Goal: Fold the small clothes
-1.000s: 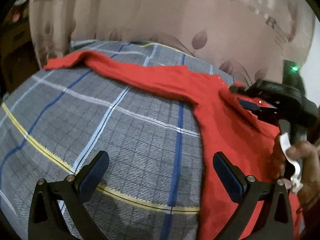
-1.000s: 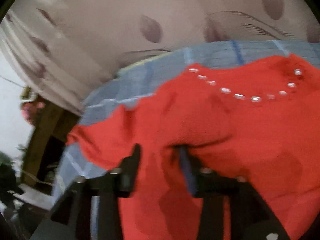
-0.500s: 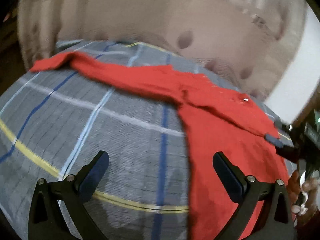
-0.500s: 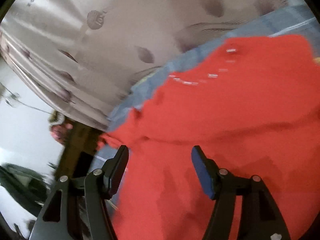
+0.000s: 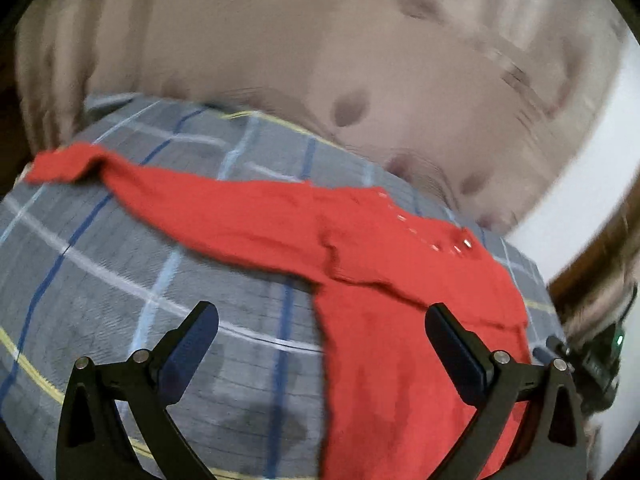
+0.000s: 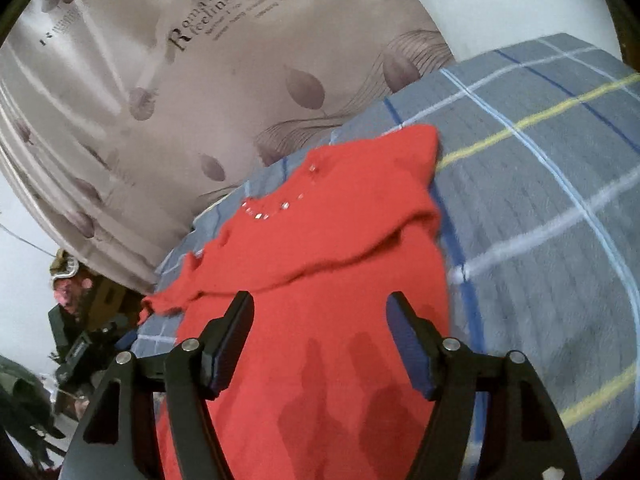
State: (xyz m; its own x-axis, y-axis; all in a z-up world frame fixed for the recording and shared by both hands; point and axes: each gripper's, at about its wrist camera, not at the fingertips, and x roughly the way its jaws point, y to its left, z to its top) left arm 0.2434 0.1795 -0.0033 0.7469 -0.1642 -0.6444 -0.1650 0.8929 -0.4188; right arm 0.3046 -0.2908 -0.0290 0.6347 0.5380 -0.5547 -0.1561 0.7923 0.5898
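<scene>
Across the grey plaid bed sheet [image 5: 120, 280], which fills most of both views and runs up to a leaf-print curtain [image 6: 200, 120] at its far edge, lies a red long-sleeved sweater [image 5: 400, 360], laid flat with its stud-trimmed neckline [image 6: 276, 208] toward the curtain. One sleeve [image 5: 180, 200] is stretched out across the sheet; the other side appears turned in over the body, forming a soft ridge [image 6: 340, 256]. The left gripper [image 5: 320, 344] hovers with its jaws spread wide and nothing between them, one finger over the sheet, the other over the red knit. The right gripper [image 6: 320, 340] hangs above the sweater's body, its jaws opening, with no cloth pinched between them. Judged from this layout, the outstretched sleeve is the next part to fold: it would best be pinched near the cuff, lifted only enough to clear the sheet, and carried across the body so its edge lies parallel to the first fold. Motion blur softens the left view; the hem is cut off by the lower frame edges, and the folded side's cuff cannot be located.
</scene>
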